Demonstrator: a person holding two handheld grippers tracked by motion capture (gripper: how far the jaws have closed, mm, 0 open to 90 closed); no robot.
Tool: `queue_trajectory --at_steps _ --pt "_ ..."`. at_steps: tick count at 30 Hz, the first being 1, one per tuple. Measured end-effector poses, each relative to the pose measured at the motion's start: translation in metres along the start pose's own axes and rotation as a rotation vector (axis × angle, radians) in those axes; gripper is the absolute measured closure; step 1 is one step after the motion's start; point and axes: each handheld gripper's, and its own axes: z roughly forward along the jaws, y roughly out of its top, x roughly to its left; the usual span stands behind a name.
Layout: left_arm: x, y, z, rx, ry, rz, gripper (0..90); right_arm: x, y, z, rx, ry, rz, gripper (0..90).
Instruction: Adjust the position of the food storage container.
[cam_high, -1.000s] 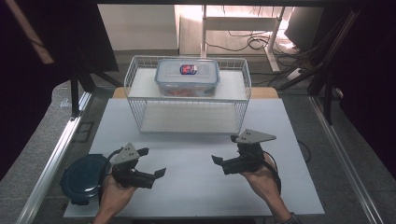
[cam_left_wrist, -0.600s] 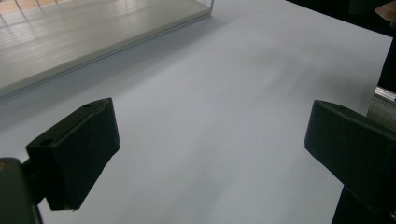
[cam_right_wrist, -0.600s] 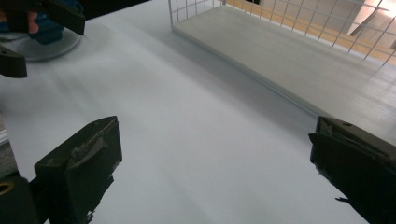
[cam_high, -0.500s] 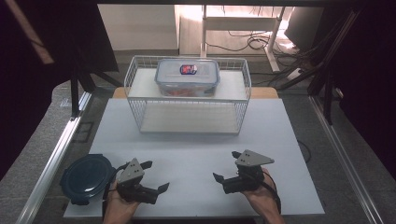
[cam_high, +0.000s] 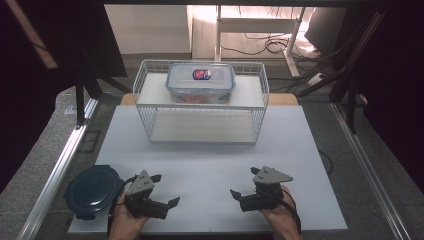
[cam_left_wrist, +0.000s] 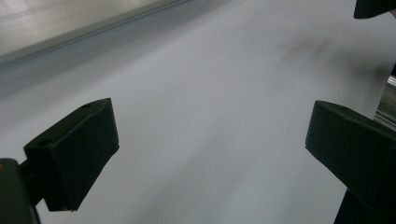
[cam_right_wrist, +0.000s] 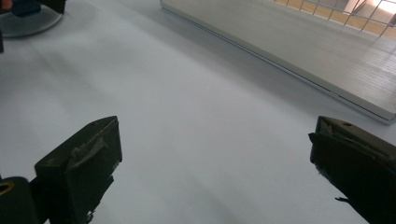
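My left gripper (cam_high: 165, 190) rests low over the white table near its front edge, jaws wide open with nothing between them. Just left of it lies a dark blue round lid (cam_high: 93, 190). My right gripper (cam_high: 244, 181) sits at the front right, also open and holding nothing. In the left gripper view the gripper (cam_left_wrist: 210, 144) frames only bare white table. In the right gripper view the gripper (cam_right_wrist: 215, 158) points across the table toward the round lid (cam_right_wrist: 28, 21). A clear lidded container (cam_high: 200, 82) with red contents stands on top of the wire rack (cam_high: 145, 107).
The wire rack stands at the back middle of the white table (cam_high: 210, 165), with its pale lower shelf (cam_right_wrist: 303, 51) open to the front. A metal rail (cam_high: 60, 165) runs along the left side. Cables lie on the floor behind.
Both hands have drawn the grippers back toward the table's front edge and lower down. Both stayed open. The lid and container have not moved.
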Motion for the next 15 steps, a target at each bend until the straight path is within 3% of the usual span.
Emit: queue_trajectory --at_steps 2,6,8,10,13,14,15 --pt "0.004 0.005 -0.008 -0.005 0.02 -0.009 2.9 0.0 0.0 0.001 0.006 0.0 0.004 2.2" --pt "0.019 0.009 -0.026 0.005 0.128 -0.042 12.5 0.0 -0.001 0.002 0.015 -0.003 -0.003 2.3" --pt "0.028 0.008 -0.038 0.002 0.161 -0.06 23.4 0.0 -0.001 0.003 0.019 -0.007 -0.007 2.5" --pt "0.038 0.005 -0.051 -0.015 0.173 -0.078 41.7 -0.001 -0.002 0.003 0.021 -0.008 -0.006 2.7" --pt "0.051 0.002 -0.067 -0.026 0.215 -0.112 60.6 -0.001 -0.002 0.003 0.023 -0.021 -0.005 2.8" --pt "0.051 0.002 -0.067 -0.026 0.215 -0.112 66.2 -0.001 -0.002 0.003 0.022 -0.025 -0.004 2.9" --pt "0.06 -0.003 -0.077 -0.03 0.255 -0.132 72.0 -0.002 -0.002 0.003 0.023 -0.024 -0.002 2.9"
